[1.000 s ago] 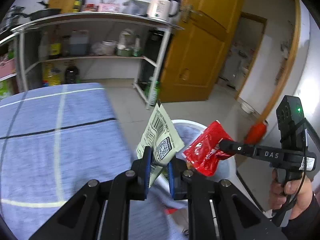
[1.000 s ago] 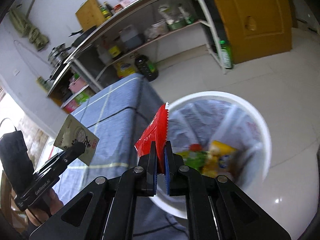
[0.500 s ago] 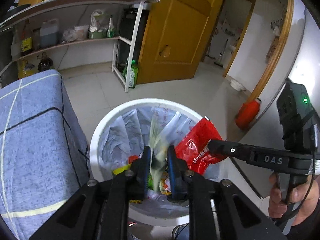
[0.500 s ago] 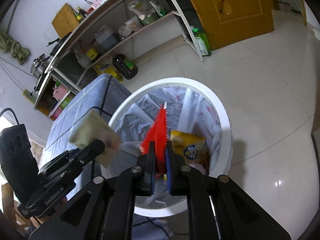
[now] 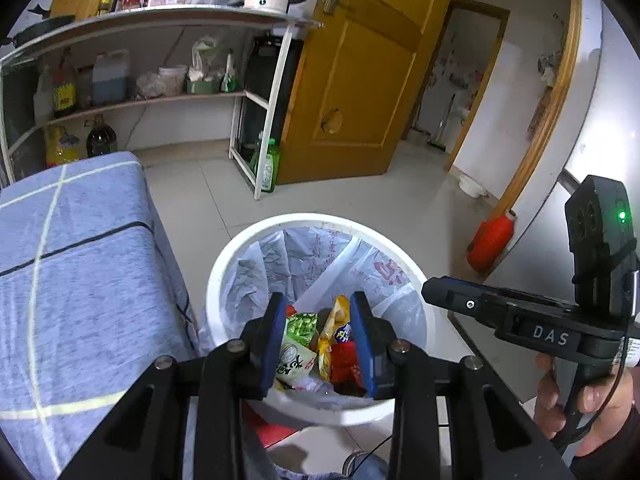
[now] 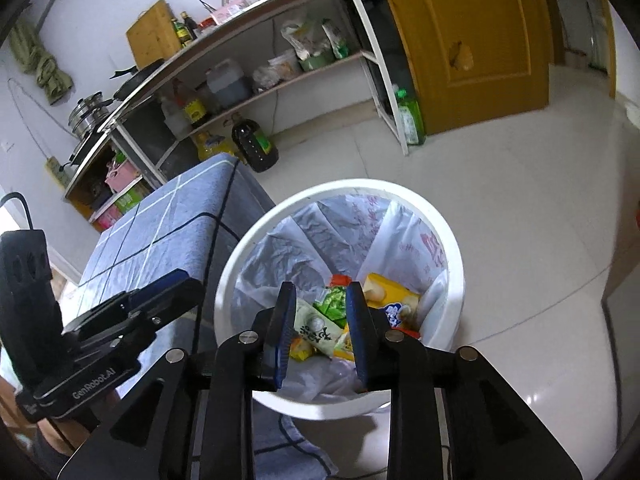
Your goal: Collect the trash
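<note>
A white trash bin (image 5: 224, 276) with a pale plastic liner stands on the floor beside the table. Several wrappers lie inside it: a pale green packet (image 5: 294, 360), a red packet (image 5: 343, 360) and a yellow packet (image 6: 390, 294). My left gripper (image 5: 319, 340) is open and empty just above the bin's near rim. My right gripper (image 6: 320, 334) is open and empty above the same bin (image 6: 452, 248). The pale green packet (image 6: 318, 330) shows between its fingers, down in the bin.
A table with a blue checked cloth (image 5: 72, 264) stands left of the bin. A metal shelf rack (image 5: 160, 60) with bottles and pots lines the back wall. A yellow door (image 5: 360, 80) is behind, a red jug (image 5: 490, 240) on the floor to the right.
Both grippers opened over the bin. The pale green packet dropped from the left one and the red packet from the right one; both now lie in the bin.
</note>
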The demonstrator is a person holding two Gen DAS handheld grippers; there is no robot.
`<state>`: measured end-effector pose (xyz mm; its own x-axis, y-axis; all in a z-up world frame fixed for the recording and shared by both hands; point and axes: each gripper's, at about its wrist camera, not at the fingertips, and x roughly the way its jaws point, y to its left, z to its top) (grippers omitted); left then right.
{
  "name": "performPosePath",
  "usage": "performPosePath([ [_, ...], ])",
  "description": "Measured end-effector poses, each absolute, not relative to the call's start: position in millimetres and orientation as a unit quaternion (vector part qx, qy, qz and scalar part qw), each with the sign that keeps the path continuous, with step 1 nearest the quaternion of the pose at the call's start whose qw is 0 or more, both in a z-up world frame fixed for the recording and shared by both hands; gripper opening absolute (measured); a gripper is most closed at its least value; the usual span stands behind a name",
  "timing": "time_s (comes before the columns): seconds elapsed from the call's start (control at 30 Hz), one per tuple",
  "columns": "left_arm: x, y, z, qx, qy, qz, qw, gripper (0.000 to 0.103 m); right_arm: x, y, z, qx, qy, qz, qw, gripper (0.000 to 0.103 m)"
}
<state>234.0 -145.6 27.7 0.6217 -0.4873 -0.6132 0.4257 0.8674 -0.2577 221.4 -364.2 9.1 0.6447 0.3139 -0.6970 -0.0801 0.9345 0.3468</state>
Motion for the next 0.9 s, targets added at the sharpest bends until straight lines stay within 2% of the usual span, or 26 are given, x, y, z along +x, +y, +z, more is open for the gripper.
performPosePath([
  [0.13,214,-131,39,-0.046,0.339,-0.252,0.905,0.035,201,-353,15,0.13,0.396,0.107,0.903,0.027],
  [0.23,198,-122,44,-0.047,0.332,-0.251,0.908,0.043,185,-342,19,0.117,0.389,0.109,0.907,0.027],
  [0.63,134,-90,50,-0.036,0.305,-0.219,0.926,0.047,104,-305,23,0.048,0.353,0.096,0.929,0.027],
  [0.9,91,-75,33,-0.033,0.306,-0.194,0.932,0.047,55,-294,20,0.021,0.331,0.082,0.94,0.027],
])
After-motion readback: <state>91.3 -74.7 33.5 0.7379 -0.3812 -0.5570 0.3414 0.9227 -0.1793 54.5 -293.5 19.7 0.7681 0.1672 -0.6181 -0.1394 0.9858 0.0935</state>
